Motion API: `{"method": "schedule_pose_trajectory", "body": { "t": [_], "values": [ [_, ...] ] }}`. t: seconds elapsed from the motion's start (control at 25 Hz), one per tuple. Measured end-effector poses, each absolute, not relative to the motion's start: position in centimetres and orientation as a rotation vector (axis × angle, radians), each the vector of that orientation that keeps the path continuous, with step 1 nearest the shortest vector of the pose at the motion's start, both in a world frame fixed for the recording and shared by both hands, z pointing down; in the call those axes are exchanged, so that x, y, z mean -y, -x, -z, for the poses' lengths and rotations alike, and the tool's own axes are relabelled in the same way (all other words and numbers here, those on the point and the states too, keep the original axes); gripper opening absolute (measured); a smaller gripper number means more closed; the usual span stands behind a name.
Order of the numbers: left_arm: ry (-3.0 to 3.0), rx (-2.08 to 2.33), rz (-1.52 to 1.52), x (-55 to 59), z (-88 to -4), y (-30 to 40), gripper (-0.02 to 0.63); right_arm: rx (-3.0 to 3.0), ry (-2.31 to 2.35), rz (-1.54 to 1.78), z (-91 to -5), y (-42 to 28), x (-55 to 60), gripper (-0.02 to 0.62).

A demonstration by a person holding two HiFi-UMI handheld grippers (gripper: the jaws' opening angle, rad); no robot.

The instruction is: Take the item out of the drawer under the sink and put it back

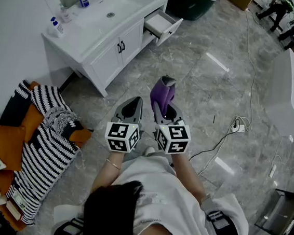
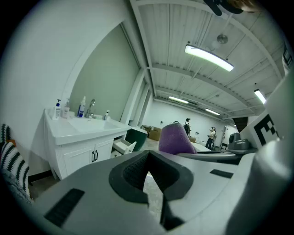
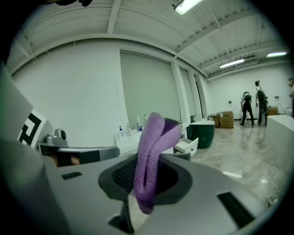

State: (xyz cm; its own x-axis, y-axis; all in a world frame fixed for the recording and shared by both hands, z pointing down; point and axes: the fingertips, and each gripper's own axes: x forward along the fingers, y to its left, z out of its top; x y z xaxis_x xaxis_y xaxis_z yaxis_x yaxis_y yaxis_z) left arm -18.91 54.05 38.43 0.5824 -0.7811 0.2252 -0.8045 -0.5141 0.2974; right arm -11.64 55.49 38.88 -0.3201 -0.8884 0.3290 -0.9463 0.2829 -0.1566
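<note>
Near: right hand-held gripper (image 3: 146,176) pinching folded purple cloth (image 3: 154,137); left hand-held gripper (image 2: 148,155) pressed together, empty | Far: drawer (image 1: 162,24) under sink counter (image 1: 84,44) open, well apart | Status: take-out apparently done, return left.

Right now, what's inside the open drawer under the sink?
The open drawer shows a bare pale bottom; its back is hidden under the countertop. The purple cloth is clamped in the right gripper.

No legible text or labels
</note>
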Motion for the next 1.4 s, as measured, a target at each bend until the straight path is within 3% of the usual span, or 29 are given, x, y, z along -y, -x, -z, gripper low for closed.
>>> {"method": "schedule_pose_trajectory", "body": {
  "t": [1.4],
  "values": [
    [-2.537, 1.160, -0.119, -51.1, -39.4, 23.3, 0.005, 2.285, -1.790, -0.614, -41.2, 16.4, -54.8, 0.084]
  ]
}}
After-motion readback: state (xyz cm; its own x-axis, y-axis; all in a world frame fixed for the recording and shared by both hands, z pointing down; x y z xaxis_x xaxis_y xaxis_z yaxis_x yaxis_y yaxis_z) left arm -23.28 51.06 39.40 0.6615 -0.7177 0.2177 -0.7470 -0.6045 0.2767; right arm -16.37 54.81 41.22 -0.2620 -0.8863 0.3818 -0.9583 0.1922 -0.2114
